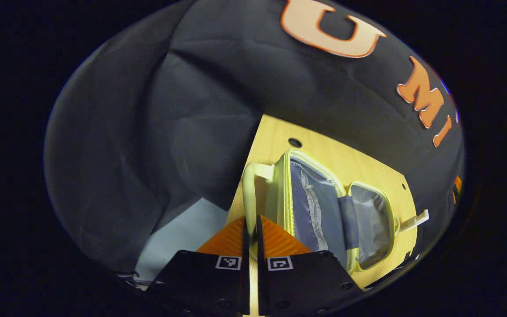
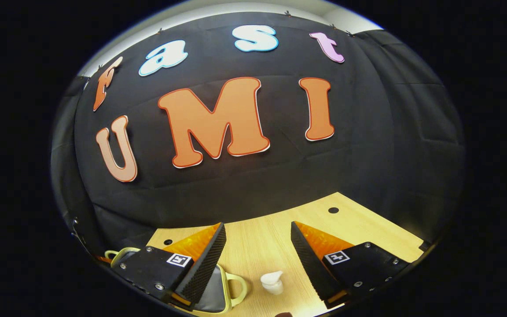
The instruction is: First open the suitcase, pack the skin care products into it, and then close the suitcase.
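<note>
In the left gripper view, the left hand-held gripper [image 1: 251,233] is clenched on the pale handle [image 1: 250,193] of the suitcase [image 1: 324,211], its two fingers pressed nearly together with the handle's loop running between them. The suitcase lies open on the wooden bench [image 1: 350,154], both halves spread flat and showing a grey lining with a zip in the nearer half. A second pale handle [image 1: 414,220] sticks out from the far half. In the right gripper view, the right hand-held gripper [image 2: 258,240] is released, its jaws spread wide above the bench [image 2: 258,237] and holding nothing. A small white skin care bottle [image 2: 272,282] stands on the bench below the gap between the fingers. Just left of it sits a corner of the suitcase [image 2: 211,295] with its looped handle [image 2: 240,288], partly hidden under the left finger.
</note>
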{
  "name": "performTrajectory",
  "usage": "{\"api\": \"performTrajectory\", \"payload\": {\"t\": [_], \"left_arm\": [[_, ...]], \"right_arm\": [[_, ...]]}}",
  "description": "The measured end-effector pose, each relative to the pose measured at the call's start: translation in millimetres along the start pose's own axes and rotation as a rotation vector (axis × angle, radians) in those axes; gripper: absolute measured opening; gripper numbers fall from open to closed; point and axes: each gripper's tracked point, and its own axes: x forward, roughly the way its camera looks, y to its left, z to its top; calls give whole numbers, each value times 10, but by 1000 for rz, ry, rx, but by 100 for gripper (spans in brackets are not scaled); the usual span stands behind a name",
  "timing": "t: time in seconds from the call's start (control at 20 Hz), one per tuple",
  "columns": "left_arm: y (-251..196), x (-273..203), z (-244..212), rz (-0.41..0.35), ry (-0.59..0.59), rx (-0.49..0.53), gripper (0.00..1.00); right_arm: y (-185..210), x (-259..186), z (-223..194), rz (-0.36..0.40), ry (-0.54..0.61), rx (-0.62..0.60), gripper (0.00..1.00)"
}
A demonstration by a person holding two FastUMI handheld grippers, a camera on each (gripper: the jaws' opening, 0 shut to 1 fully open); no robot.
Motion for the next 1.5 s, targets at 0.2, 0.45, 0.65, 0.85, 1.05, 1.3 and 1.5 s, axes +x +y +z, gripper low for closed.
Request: {"api": "performTrajectory", "payload": {"t": [0.2,0.45,0.65,0.85,1.05,1.3,1.5], "left_arm": [[159,295,-315,48,66,-40,11],[308,291,-270,112,20,12,30],[233,-10,171,212,-124,112,96],[-289,-524,826,301,-346,227,99],[-1388,-1092,1158,229,-524,285,99],[-2978,-1459,1221,88,-679,335,98],[-3934,-1539,1122,46,-770,413,97]], "right_arm": [[-68,-39,-46,-17,20,-10,94],[-282,-33,-119,-50,44,-15,94],[-439,9,-186,-58,56,-33,94],[-620,81,-229,-48,64,-59,94],[-890,192,-182,-42,47,-102,94],[-1246,338,-123,-18,26,-153,94],[-1481,409,-130,-2,10,-176,94]]}}
